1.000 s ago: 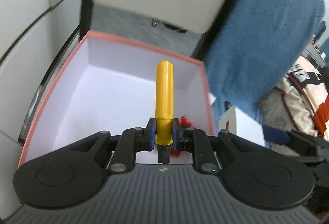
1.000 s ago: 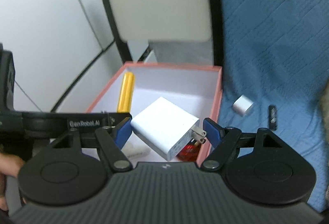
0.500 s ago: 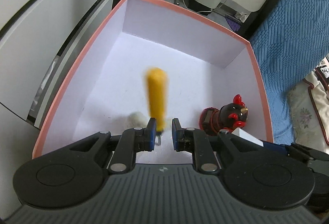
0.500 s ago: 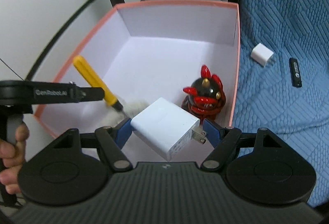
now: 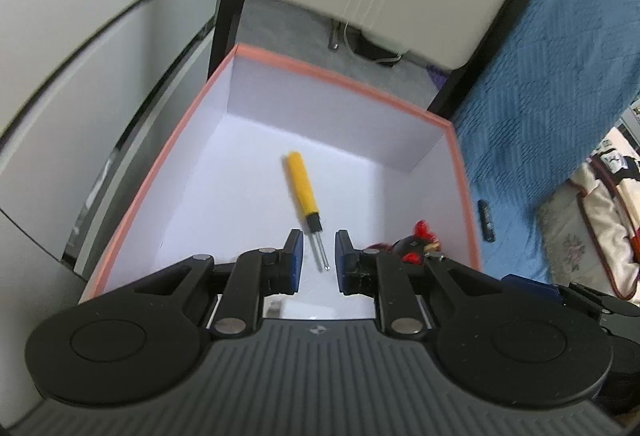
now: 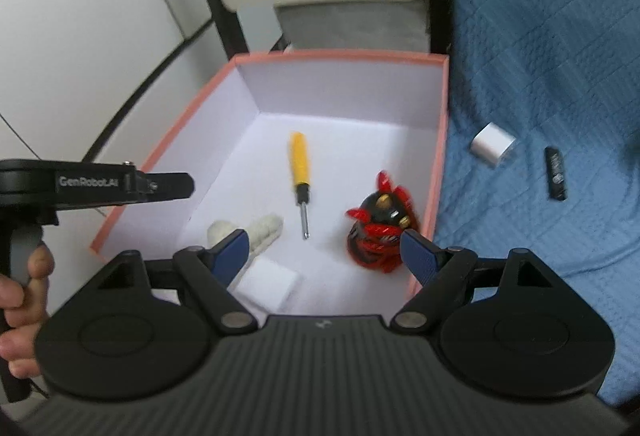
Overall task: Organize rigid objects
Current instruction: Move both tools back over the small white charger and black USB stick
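Pink-rimmed cardboard box with white interior (image 6: 438, 156), standing beside a blue quilted bedspread (image 6: 540, 56); contents as follows. Item one: yellow-handled screwdriver with thin steel shaft (image 6: 301, 176), lying flat near the middle of the box floor, handle toward the far wall, tip toward the cameras, apart from all other contents. Item two: red-and-black glossy figurine (image 6: 378, 226), upright near the right wall. Item three: cream fuzzy soft piece (image 6: 264, 230), near the front, partly hidden. Item four: white rectangular power adapter (image 6: 268, 282), on the floor at the front edge, just below the right gripper (image 6: 326, 250), whose fingers stand wide apart and hold nothing. Left gripper (image 5: 316, 262): fingers released, a gap between them, empty, hovering above the screwdriver tip. Outstanding on the bedspread, well outside the box: small white cube charger (image 6: 493, 144) and black slim stick-shaped device (image 6: 556, 174). Risks, as judged: the figurine stands close to the right gripper's finger and could be toppled if that gripper swings toward the bedspread carelessly; the small cube offers smooth faces and may slip from a loose pinch; the thin stick lies flat in soft quilting, so fingers may snag fabric.
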A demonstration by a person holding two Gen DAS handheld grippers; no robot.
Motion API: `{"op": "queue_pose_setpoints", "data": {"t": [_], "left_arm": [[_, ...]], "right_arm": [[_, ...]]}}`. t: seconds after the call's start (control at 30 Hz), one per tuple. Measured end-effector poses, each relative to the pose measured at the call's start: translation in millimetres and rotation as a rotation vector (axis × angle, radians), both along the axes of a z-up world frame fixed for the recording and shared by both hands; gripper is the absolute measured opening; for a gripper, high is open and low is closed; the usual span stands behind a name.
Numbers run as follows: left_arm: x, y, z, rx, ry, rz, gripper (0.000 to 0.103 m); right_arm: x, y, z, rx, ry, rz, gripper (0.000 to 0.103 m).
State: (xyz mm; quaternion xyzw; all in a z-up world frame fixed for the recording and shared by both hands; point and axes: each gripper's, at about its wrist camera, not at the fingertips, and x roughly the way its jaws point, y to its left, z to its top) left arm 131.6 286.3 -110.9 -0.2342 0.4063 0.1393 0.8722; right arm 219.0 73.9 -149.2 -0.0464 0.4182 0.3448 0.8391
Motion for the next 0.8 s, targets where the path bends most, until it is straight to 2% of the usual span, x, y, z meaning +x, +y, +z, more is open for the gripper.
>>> {"op": "queue_pose_setpoints", "data": {"t": [0.37,0.57,0.8], "left_arm": [[-9.9,-61.5,49.3,0.078,-0.115,-0.028,0.020],[-14.0,-100.1,54.1,0.090,-0.143,-0.056,0.020],[-11.7,-140.1,53.5,0.105,-0.123,-0.103,0.020]], "right_arm": [[-9.2,-74.2,42.2,0.081,-0.138,-0.082,0.085],[-14.0,-111.7,49.0,0.088,-0.185,-0.119,0.085],[-19.0,-150.4,48.4,0.071,-0.184,-0.155,0.085]]}}
